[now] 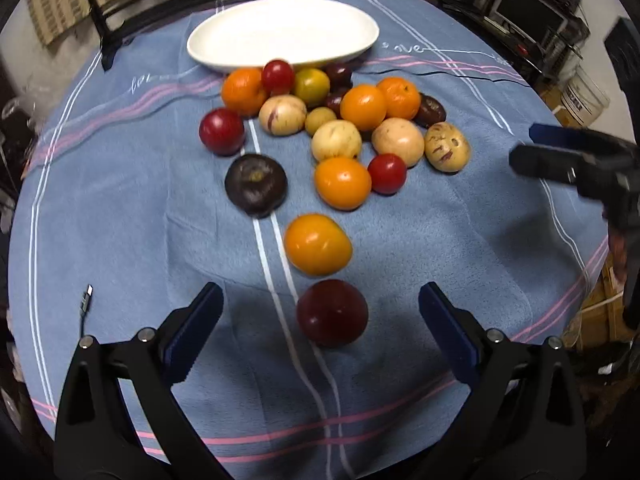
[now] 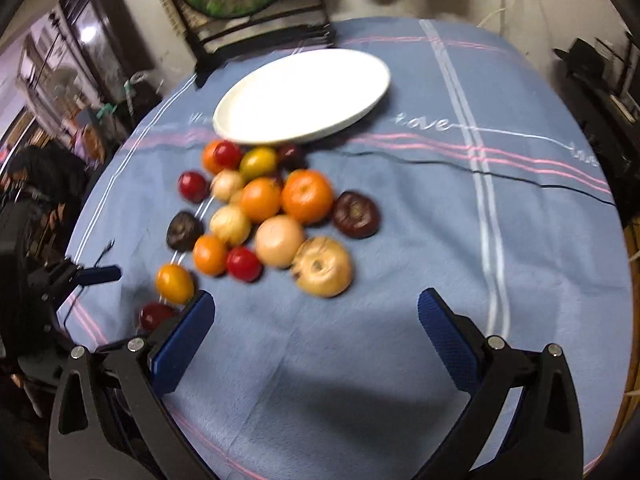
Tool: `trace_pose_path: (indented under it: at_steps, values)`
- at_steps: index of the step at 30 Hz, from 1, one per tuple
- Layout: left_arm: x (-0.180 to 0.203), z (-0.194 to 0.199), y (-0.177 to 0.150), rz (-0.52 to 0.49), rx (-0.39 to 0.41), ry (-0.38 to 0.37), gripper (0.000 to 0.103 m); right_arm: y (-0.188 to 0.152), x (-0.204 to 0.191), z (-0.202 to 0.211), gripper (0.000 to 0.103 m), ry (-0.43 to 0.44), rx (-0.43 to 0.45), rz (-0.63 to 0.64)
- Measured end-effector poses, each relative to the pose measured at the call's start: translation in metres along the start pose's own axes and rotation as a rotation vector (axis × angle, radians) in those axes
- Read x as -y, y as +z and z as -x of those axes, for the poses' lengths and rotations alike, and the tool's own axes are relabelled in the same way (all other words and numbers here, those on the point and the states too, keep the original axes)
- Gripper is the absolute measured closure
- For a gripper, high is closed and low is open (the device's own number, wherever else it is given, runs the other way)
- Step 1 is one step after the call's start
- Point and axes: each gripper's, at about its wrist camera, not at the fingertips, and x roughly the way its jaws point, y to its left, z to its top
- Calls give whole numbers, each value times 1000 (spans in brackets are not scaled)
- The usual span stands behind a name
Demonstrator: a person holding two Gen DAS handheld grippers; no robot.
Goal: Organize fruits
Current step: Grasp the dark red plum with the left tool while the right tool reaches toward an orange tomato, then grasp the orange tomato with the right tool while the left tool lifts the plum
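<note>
A round counter (image 1: 120,208) is covered with a blue cloth (image 2: 400,240) crossed by white and pink stripes, with looping white stitched lettering near the far side. A thin black cable (image 2: 500,178) lies across the cloth beyond the fruit, and a small plug end (image 1: 86,296) rests near the left edge. At the far side sits a white oval plate (image 1: 280,32), bare inside. Just in front of it the fruits (image 1: 336,136) lie loosely heaped on the cloth: oranges, red and dark purple ones, pale yellow streaked ones. A dark red fruit (image 1: 332,312) and an orange one (image 1: 318,244) lie apart from the heap, nearer the left hand-held gripper (image 1: 320,320).

That left hand-held gripper hangs above the cloth with its blue-padded jaws spread wide, the dark red fruit between them but untouched. The right hand-held gripper (image 2: 316,328) is likewise wide and holds nothing, over bare cloth just in front of the pale fruit.

Behind the counter stands a dark chair (image 2: 256,36) with a round embroidered panel. Cluttered shelves (image 1: 532,12) fill the right side of the room, and a lit cabinet (image 2: 72,60) stands to the left.
</note>
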Motion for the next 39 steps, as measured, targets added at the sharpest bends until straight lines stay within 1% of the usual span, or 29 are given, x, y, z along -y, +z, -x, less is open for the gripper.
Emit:
trace_pose_path:
  at_steps: [2,5,6,8,10,12,14,15,16,18,21,23,25,28,32,34,35,36,39]
  values:
    - [0,-3,-2,14,11,8,4,-3,-6,-2,1,14,-12,7]
    - [2,0,-3,24,26,-7,6,-5,-13,-2,1,24,-21,16]
    - [3,0,-3,20,26,-10,10,-6,-15,-2,1,21,-20,21]
    - [6,-2,-3,2,11,-15,22,-5,-17,-1,4,21,-18,22]
    - [9,-11,-3,-13,-22,-24,49,-5,-17,-2,9,15,-32,8]
    - [8,-21,-6,-10,-58,-34,60,-4,-17,-5,10,25,-39,-11]
    - [6,-21,-8,1,-44,-47,61,-4,-23,-8,11,23,-46,-4]
    - [5,-20,-9,9,-40,-49,61,-5,-27,-9,15,27,-50,6]
    - [1,-17,-9,17,-32,-52,61,-6,-34,-13,18,41,-57,23]
    - [-8,-6,-10,35,-12,-60,61,-7,-50,-20,18,83,-77,58]
    - [-28,14,-7,50,34,-17,61,-8,-72,-33,19,148,-102,91]
    - [-45,24,-4,73,48,28,61,-7,-83,-43,19,162,-114,105]
    - [-61,32,-1,99,63,56,61,-4,-96,-57,28,165,-137,131]
    - [-81,42,3,142,84,71,61,-1,-109,-72,34,144,-163,153]
    - [-98,49,5,169,113,69,61,3,-118,-89,38,135,-183,168]
    - [-102,49,8,179,119,60,61,4,-121,-95,55,142,-191,183]
    - [-103,48,9,180,121,57,61,5,-124,-96,57,116,-180,208]
    - [-103,48,11,181,122,56,61,5,-125,-98,63,101,-179,216]
    - [-104,44,12,184,118,39,61,9,-119,-97,64,124,-192,198]
